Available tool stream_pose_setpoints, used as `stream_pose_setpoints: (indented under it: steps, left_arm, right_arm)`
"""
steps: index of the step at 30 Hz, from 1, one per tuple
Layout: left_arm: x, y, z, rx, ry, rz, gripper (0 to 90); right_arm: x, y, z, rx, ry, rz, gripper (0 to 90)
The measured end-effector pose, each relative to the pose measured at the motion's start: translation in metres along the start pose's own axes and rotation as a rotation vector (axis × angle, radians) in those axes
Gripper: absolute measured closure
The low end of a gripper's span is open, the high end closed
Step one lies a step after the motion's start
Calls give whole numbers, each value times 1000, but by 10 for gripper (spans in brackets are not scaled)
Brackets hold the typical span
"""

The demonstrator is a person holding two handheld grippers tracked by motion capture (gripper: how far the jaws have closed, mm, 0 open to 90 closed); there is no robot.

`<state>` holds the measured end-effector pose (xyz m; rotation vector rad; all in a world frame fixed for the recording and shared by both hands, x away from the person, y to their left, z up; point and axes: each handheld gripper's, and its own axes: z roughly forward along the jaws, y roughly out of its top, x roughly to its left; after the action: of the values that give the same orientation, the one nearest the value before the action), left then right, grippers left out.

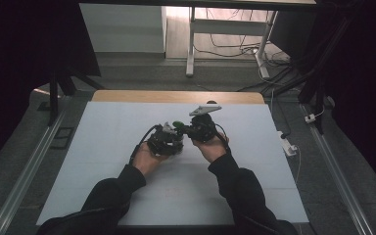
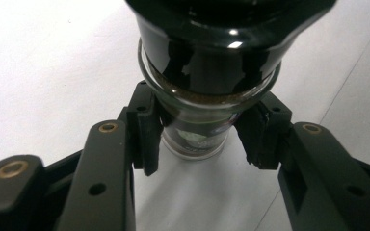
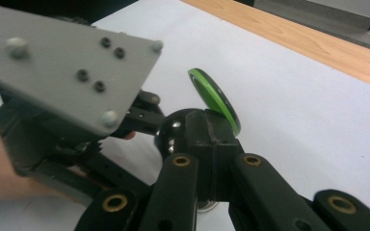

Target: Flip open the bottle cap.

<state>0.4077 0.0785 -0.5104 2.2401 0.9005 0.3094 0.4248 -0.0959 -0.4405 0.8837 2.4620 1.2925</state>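
A small glass jar (image 2: 197, 139) with brown grains inside and a glossy black cap (image 2: 212, 48) is held above the white table (image 1: 127, 186). My left gripper (image 2: 200, 137) is shut on the jar's glass body just below the cap. My right gripper (image 3: 207, 144) is shut on the rounded black cap (image 3: 183, 130), and a green-rimmed disc (image 3: 214, 98) stands tilted at the cap's far end. From above, the left gripper (image 1: 175, 135) and the right gripper (image 1: 186, 130) meet tip to tip at mid-table, with the green disc (image 1: 177, 124) between them.
The left gripper's grey plate (image 3: 67, 62) and the hand holding it (image 3: 0, 163) sit close in front of the right gripper. A wooden strip (image 1: 176, 96) runs along the table's far edge. Beyond it stand white desk legs (image 1: 191, 44) and floor cables (image 1: 240, 49).
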Motion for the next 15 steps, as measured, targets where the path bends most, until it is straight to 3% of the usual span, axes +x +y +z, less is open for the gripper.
stream_pose_setpoints:
  steps: [7,15]
  left_arm:
    - [0,0,0,-2,-2,2,536]
    - [2,0,0,0,-10,3,533]
  right_arm:
    - [-8,-3,2,-3,-8,32,897]
    - [-2,-2,-2,2,2,9,871]
